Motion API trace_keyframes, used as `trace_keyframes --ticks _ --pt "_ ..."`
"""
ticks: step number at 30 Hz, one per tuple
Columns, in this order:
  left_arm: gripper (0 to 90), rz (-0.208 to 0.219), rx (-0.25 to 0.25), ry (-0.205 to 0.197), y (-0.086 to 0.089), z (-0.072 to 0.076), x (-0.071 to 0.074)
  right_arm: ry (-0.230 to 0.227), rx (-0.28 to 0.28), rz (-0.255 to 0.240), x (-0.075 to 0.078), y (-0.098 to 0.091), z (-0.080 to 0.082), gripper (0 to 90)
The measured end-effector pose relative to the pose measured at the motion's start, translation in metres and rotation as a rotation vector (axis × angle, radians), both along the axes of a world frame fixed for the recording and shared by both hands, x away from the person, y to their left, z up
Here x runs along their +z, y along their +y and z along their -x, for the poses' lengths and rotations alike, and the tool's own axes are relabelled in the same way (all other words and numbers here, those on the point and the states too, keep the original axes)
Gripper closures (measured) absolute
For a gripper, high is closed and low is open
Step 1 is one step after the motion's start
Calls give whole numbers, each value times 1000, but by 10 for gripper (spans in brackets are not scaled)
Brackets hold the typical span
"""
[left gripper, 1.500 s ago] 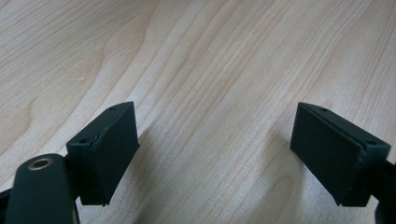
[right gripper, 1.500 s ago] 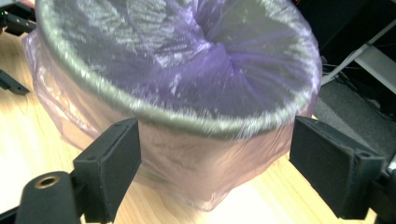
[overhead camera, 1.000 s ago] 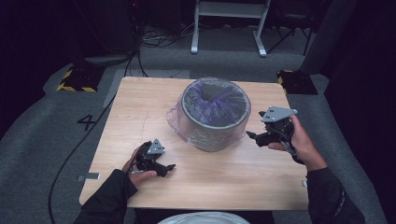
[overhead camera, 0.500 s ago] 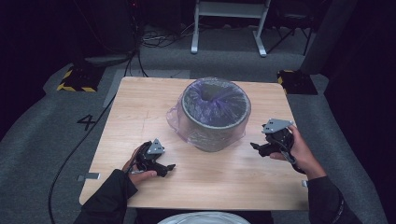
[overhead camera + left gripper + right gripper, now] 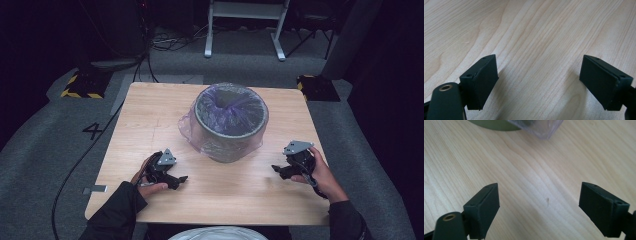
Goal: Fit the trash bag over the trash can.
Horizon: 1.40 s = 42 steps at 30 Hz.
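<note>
**Both grippers parked on the table, the lined bin between them**

The left gripper point(image 5: 172, 177) rests on the wooden table point(image 5: 150, 115) near the bin's point(image 5: 230, 122) front-left side, jaws spread wide with nothing but bare wood between them; probably parked because no grasp is needed there; the bin stands at mid-table, its purple bag point(image 5: 225, 107) folded out over the rim so the liner holds in place; the right gripper point(image 5: 281, 170) sits low at the bin's front-right, jaws likewise released and empty, the bin's base point(image 5: 496, 124) and loose plastic point(image 5: 541, 128) just ahead of it.
</note>
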State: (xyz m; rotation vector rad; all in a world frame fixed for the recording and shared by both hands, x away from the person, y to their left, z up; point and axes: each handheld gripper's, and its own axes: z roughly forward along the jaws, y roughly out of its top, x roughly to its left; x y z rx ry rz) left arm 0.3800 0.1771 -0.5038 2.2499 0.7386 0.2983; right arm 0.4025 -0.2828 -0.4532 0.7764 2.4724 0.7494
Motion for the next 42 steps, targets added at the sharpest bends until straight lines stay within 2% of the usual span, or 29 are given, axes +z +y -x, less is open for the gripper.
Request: trace_keyframes --ticks 2,6,13,14,17,23,27,42 --pt "146 0 0 0 0 0 0 9 -9 -14 -6 -4 3 164" --pt "146 0 2 0 0 0 0 24 -44 -82 -18 -14 11 164" --pt "146 0 2 0 0 0 0 45 -106 -160 -38 -33 27 164" --pt "146 0 2 0 0 0 0 56 -109 -177 -42 -35 29 159" --pt "146 0 3 0 0 0 0 67 -146 -282 -50 -45 36 163" --pt "143 -1 2 2 0 0 0 58 -164 -278 -50 -60 52 158" --pt "143 -1 1 0 -1 0 0 58 -169 -279 -50 -64 56 158" --pt "144 -1 8 0 -1 1 0 63 -161 -276 -50 -64 53 131"
